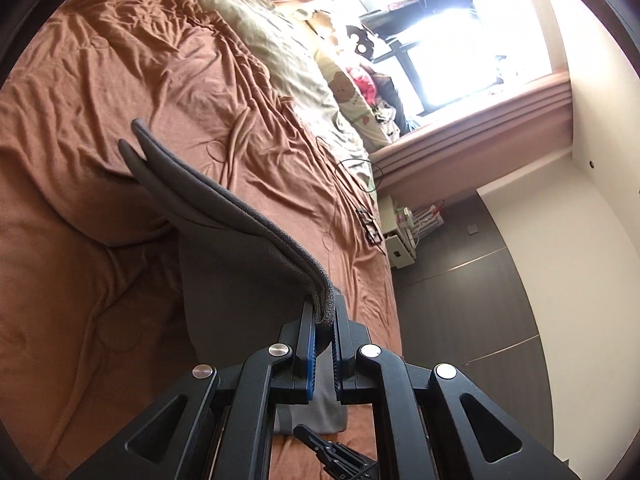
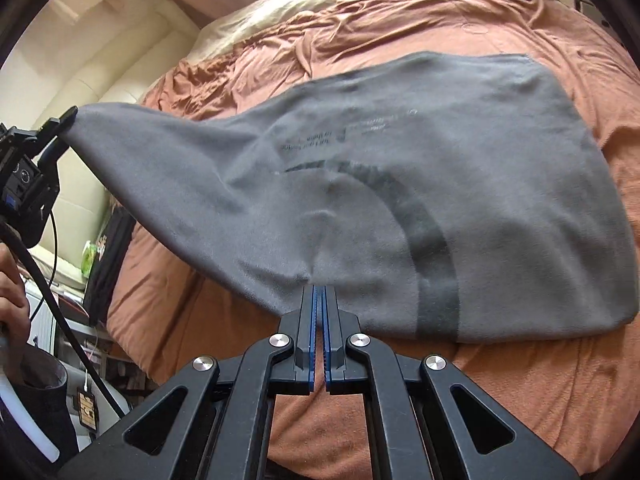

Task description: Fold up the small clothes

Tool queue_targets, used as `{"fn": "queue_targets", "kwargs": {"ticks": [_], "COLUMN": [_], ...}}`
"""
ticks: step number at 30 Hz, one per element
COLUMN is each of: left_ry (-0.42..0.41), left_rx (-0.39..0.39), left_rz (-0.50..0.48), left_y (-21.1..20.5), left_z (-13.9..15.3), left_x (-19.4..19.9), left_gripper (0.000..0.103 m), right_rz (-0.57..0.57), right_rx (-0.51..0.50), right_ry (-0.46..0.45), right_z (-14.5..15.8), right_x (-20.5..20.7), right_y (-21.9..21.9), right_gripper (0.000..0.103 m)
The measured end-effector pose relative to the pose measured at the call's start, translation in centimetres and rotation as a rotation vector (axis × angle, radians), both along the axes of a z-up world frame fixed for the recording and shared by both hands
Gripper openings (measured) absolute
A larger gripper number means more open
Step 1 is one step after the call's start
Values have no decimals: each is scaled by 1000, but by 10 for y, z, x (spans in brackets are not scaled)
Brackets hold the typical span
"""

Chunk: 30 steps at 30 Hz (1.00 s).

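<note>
Garment, grey, lies half on the bed; my left gripper and right gripper each pinch its edge tightly, lifting this side to fold it over.

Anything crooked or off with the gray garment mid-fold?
Nothing damaged. The gray garment hangs unevenly: the left gripper lifts one corner high, the right gripper pinches the near edge low, so the fold sags diagonally.

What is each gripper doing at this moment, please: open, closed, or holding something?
Left gripper: closed on a folded edge of the grey garment, lifted off the bed.
Right gripper: closed on the garment's near edge.
</note>
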<state>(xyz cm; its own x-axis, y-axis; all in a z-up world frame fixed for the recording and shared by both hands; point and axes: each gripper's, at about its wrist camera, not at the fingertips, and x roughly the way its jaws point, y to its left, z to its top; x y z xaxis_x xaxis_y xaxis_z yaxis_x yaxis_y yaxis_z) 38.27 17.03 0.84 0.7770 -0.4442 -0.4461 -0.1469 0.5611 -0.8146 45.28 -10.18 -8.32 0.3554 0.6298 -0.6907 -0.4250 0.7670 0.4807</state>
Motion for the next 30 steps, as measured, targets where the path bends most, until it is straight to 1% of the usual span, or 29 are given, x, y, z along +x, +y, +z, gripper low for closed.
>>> {"fn": "queue_targets", "kwargs": {"ticks": [2, 3, 4, 5, 7, 9, 16, 19, 25, 30], "left_ry": [-3, -4, -5, -5, -2, 3, 37, 52, 75, 102], "left_rx": [8, 12, 18, 22, 35, 51, 91, 106, 135, 160], "left_rz": [-28, -40, -55, -68, -96, -122, -211, -252, -322, -383], "left_y": [-14, -20, -28, -34, -50, -63, -110, -131, -173, -206], "left_z": [5, 6, 8, 10, 12, 13, 5, 0, -8, -22], "left_x": [8, 12, 16, 20, 28, 35, 57, 64, 74, 81], "left_gripper": [6, 6, 6, 6, 6, 6, 6, 6, 6, 6], "right_rz": [-10, -13, -16, -23, -55, -71, -123, -156, -215, -258], "right_rx": [5, 9, 17, 25, 28, 20, 17, 21, 19, 16], "right_ry": [-47, -64, -73, -83, -125, -147, -146, -137, -118, -102], "right_z": [10, 14, 17, 19, 24, 25, 29, 31, 35, 34], "right_x": [-5, -7, -10, -12, -19, -23, -34, -37, -43, -50], "right_y": [-13, -20, -26, -33, -47, -59, -102, -122, -147, -167], "right_gripper": [1, 4, 18, 44, 68, 68, 68, 68, 68, 68]}}
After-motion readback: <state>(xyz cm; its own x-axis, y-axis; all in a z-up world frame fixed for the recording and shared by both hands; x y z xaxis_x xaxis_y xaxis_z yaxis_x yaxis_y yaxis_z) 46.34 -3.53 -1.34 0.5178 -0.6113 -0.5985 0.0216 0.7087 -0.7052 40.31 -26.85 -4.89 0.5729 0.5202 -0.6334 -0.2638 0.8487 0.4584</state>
